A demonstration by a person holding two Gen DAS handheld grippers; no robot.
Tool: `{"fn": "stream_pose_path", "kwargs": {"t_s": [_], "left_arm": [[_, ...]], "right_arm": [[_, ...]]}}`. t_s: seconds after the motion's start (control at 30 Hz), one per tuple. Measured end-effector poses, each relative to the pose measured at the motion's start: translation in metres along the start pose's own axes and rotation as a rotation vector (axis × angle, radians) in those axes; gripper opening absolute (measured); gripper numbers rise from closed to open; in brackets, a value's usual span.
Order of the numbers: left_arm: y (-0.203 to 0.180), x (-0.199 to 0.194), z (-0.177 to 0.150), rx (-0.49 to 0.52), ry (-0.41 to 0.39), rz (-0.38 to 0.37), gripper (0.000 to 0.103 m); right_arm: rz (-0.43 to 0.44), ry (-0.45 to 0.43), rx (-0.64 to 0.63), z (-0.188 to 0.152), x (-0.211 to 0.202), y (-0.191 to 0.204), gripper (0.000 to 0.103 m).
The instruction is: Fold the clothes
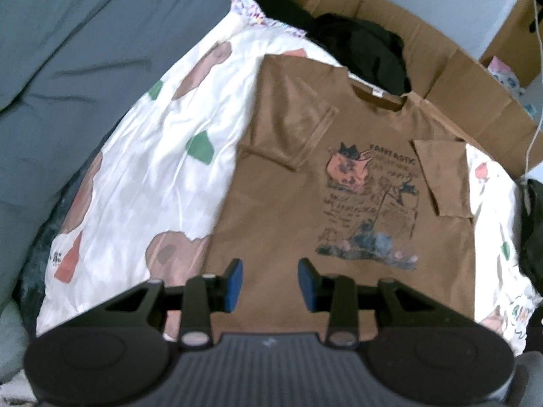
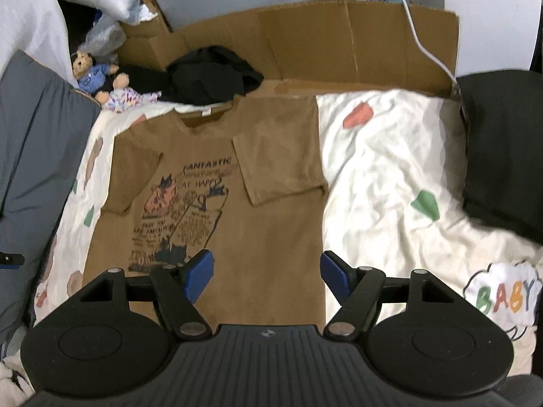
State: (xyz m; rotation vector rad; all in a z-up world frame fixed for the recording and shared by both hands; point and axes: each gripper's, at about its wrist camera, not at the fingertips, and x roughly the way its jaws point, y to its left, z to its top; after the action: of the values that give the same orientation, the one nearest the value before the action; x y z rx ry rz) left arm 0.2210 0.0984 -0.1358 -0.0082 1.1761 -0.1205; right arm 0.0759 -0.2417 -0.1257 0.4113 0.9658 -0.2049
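Observation:
A brown T-shirt (image 1: 288, 203) (image 2: 271, 237) with a cat print lies flat, face up, on a white patterned sheet, collar at the far end. Both its short sleeves are folded inward onto the chest. My left gripper (image 1: 269, 283) hovers open over the shirt's lower left part near the hem, nothing between its blue pads. Above the shirt's lower right part, my right gripper (image 2: 267, 278) stands open wide; its right fingertip (image 2: 334, 274) reaches the shirt's right edge.
The white sheet (image 1: 152, 176) (image 2: 390, 176) spreads on both sides of the shirt. A black garment (image 2: 210, 74) lies beyond the collar against flattened cardboard (image 2: 339, 40). A teddy bear (image 2: 95, 74) and grey bedding (image 1: 68, 51) sit at the left. A dark cushion (image 2: 502, 149) is at right.

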Motion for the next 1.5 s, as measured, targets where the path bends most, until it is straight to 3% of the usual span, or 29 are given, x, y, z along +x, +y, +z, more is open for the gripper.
{"fn": "stream_pose_path", "kwargs": {"t_s": [0.53,0.93,1.1,1.13,1.27,1.5], "left_arm": [[0.03,0.032,-0.025,-0.032,0.1,0.047,0.038],[0.044,0.07,-0.043,-0.018,0.204,0.103,0.039],[0.061,0.084,-0.05,-0.066,0.23,0.078,0.038],[0.064,0.087,-0.051,-0.073,0.238,0.078,0.038],[0.076,0.095,-0.052,-0.098,0.251,0.08,0.038],[0.085,0.121,-0.061,-0.115,0.29,0.068,0.038]], "right_arm": [[-0.019,0.109,0.074,-0.044,0.026,-0.024,0.074],[-0.028,0.235,0.068,-0.077,0.071,-0.037,0.074],[-0.051,0.299,0.08,-0.089,0.082,-0.046,0.074],[-0.055,0.314,0.083,-0.092,0.084,-0.049,0.072],[-0.073,0.376,0.096,-0.103,0.091,-0.058,0.05],[-0.078,0.456,0.066,-0.117,0.106,-0.064,0.04]]}}
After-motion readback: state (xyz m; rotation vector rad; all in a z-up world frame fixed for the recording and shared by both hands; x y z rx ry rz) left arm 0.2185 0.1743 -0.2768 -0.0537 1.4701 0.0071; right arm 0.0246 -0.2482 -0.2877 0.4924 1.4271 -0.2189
